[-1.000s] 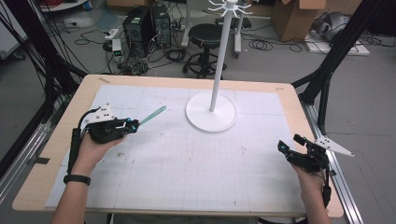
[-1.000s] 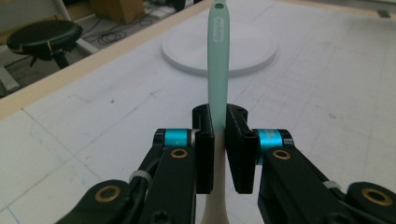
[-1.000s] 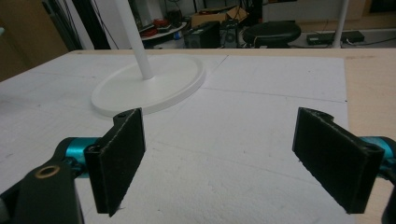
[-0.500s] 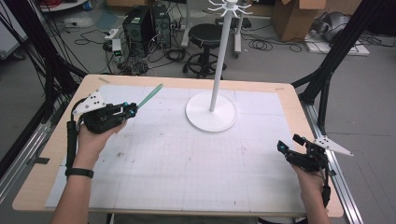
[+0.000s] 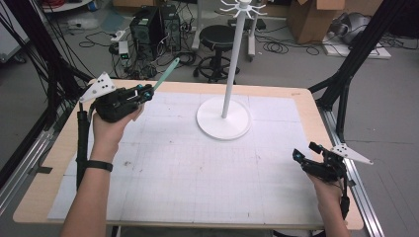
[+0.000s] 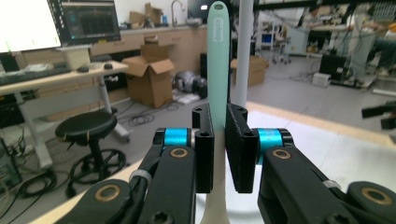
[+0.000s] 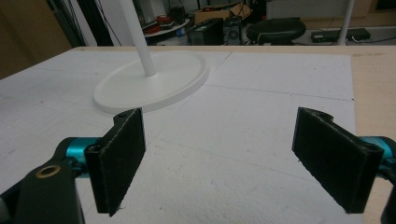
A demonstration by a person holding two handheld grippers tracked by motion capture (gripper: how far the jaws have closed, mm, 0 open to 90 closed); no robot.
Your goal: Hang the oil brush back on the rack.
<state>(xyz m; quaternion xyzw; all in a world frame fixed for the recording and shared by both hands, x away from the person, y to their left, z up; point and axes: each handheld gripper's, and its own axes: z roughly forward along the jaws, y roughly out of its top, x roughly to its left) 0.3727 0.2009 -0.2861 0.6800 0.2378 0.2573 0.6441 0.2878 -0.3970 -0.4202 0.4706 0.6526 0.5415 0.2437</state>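
My left claw (image 5: 144, 92) is up over the far left corner of the counter (image 5: 44, 173), its jaws clamped on a pale green spatula (image 5: 165, 74) that angles up and away past the counter's far edge. In the left gripper view the left claw (image 6: 219, 140) has both black jaws pressed flat against the spatula (image 6: 218, 60), whose long handle rises straight up between them; its lower, paler part drops out of sight below the jaws. The grey plate on top of that claw tilts toward the left edge, and my left hand (image 5: 111, 126) wraps the body from below, a dark band on the wrist. A white stand (image 5: 223, 118) sits on the far middle of the counter, its round base flat on the gridded white mat (image 5: 188, 173) and its thin pole rising to a ring of hooks at the top. My right claw (image 5: 299, 157) rests low near the right edge, toward the near corner, well apart from the stand. In the right gripper view the right claw (image 7: 219, 163) has its jaws spread wide with bare mat (image 7: 224, 140) between them and the stand (image 7: 152, 81) beyond, at the left. A black stool (image 5: 217, 37) stands on the floor beyond the far edge.
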